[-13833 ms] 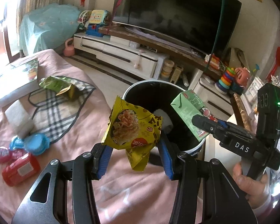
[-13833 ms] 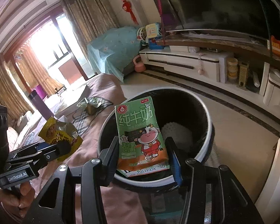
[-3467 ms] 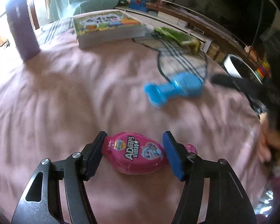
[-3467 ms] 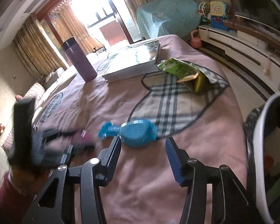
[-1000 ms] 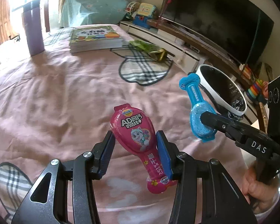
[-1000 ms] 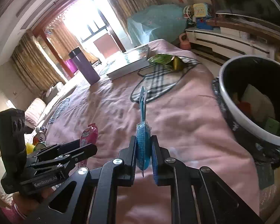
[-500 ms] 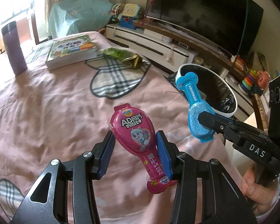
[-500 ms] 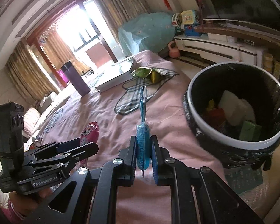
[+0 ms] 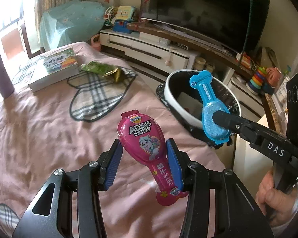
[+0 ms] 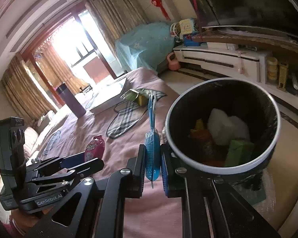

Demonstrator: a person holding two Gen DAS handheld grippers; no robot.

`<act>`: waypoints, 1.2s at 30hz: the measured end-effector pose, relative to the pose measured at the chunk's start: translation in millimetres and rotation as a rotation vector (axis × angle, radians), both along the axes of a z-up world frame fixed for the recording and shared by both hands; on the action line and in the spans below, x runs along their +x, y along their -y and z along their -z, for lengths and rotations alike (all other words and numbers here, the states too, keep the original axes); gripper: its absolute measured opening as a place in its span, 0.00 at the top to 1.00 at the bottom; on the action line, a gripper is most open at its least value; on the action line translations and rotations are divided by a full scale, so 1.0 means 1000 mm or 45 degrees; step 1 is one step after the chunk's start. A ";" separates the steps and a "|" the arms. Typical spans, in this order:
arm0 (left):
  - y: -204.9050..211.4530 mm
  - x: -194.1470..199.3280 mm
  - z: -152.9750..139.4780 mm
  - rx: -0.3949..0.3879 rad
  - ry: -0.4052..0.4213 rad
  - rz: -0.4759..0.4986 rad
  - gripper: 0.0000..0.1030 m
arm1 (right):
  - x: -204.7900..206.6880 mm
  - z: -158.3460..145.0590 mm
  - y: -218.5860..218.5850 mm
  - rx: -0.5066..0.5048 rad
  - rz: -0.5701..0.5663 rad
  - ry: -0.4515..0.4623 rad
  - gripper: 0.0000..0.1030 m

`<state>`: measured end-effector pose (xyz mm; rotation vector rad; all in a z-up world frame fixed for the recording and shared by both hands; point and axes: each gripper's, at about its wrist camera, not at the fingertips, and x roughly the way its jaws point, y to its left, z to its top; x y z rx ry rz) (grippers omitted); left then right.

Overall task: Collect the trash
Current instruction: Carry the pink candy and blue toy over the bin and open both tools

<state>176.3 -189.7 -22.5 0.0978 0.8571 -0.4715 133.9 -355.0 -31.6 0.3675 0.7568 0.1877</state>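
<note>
Two grippers, each clamping one snack pack. The left gripper (image 9: 144,161) is squeezing one pink pack (image 9: 144,138) by its sides, bulb end tilted up, tail hanging below the pads, over the pink bedspread (image 9: 39,130). The right gripper (image 10: 153,166) is pinching one blue pack (image 10: 152,152) edge-on, jaws narrow, its thin neck sticking up; from the left wrist view that blue pack (image 9: 209,109) is showing in front of the bin's near rim.

One trash bin (image 10: 272,107), white rim and black liner, is standing just off the bed edge, to the right of both grippers. Inside it: one white lump (image 10: 226,127), one green carton (image 10: 238,150), one red item (image 10: 202,136), a bit of yellow wrapper (image 10: 198,124).

Still lying on the bed: one green wrapper (image 9: 101,69) on a plaid heart patch (image 9: 97,101), one book (image 9: 53,69) beside it, one purple bottle (image 10: 71,103) standing upright further back. One hand (image 9: 272,194) is gripping the right tool's handle.
</note>
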 end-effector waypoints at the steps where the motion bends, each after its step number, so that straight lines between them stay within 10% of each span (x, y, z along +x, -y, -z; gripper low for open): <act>1: 0.003 0.001 -0.001 0.001 0.000 0.006 0.57 | -0.001 -0.001 0.003 0.000 0.007 0.002 0.86; 36: 0.113 0.048 -0.005 0.032 -0.035 0.171 0.56 | 0.031 0.008 0.095 -0.024 0.190 -0.077 0.86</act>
